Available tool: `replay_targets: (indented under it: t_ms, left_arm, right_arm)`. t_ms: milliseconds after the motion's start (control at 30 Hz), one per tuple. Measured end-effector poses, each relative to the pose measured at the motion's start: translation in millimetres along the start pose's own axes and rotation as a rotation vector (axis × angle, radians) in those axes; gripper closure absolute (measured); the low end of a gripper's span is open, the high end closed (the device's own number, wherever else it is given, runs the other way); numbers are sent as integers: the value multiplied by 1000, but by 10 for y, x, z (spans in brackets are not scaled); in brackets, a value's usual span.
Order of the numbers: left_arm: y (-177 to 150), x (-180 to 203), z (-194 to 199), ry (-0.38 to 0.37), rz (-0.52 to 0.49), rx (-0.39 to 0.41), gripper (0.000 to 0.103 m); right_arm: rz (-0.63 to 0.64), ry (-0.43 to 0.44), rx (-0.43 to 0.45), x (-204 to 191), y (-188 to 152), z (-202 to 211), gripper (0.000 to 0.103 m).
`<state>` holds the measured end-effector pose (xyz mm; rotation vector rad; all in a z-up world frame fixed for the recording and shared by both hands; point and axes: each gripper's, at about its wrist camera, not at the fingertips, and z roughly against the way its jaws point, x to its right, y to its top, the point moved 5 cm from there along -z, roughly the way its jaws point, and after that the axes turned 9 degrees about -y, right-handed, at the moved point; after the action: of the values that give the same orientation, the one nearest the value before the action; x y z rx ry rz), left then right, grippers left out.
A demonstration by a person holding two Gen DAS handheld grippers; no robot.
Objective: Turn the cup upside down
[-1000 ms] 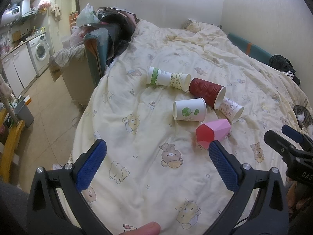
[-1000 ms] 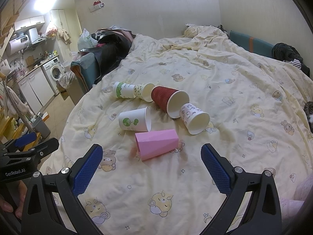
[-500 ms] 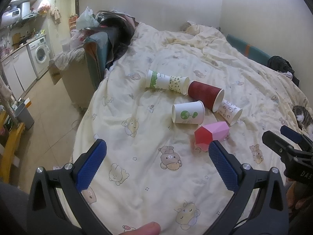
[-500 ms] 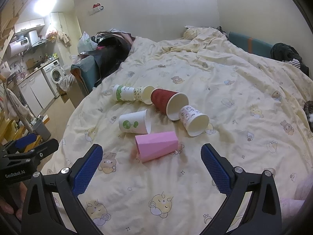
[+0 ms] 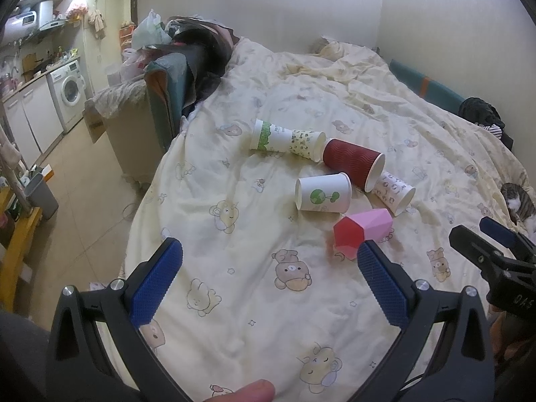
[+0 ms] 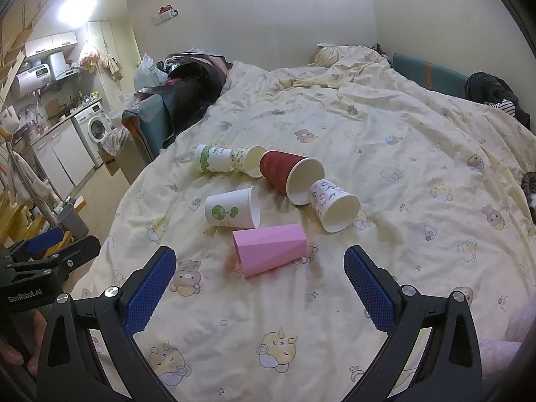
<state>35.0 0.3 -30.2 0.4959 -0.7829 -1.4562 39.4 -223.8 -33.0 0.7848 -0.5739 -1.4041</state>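
A: Obs, L→R, landmark = pink cup (image 6: 269,249). All cups lie on their sides on the quilt (image 6: 385,154). Far-left of pink: green-band cup (image 6: 214,158), nested w/ a leaf-print cup (image 6: 246,164). Just behind-left of pink: white cup w/ green tree logo (image 6: 232,208), near but apart. Behind pink: red ribbed cup (image 6: 288,176). Behind-right: white doodle-print cup (image 6: 335,202), base touching the red cup's rim.

B: Grippers?

A: Left gripper (image 5: 268,284) jaws released, wide, nothing between them. Right gripper (image 6: 259,288) same, spread, empty; pink cup sits just ahead of it, between its finger lines.

B: Handling est.?

A: Judgement only: pink = faceted, prob. rigid plastic, light, smooth, may slip. Paper cups = v. light, thin walls, crush if squeezed hard. Quilt is soft, so an inverted cup may tip.

B: Where to take hold?

A: Mid-body, across the flat facets of pink, light squeeze, then rotate rim-down. Avoid the rim end: the open mouth flexes.
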Motion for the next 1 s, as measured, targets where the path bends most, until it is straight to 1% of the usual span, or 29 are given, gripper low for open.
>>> replay_targets:
  t_ms: [767,900,1000]
  left_arm:
    - [7,-40,-10,-8,9,-10,0]
    - [54,-79,-50,8,21,-42,0]
    - [145,-154,-118,26,39,-86,0]
  right_arm:
    - [4,2,0,-20,-21,-16,0]
    - [-8,-2,-8,16,0,-12,0]
    - [-22,17,-50,71,61,-70,0]
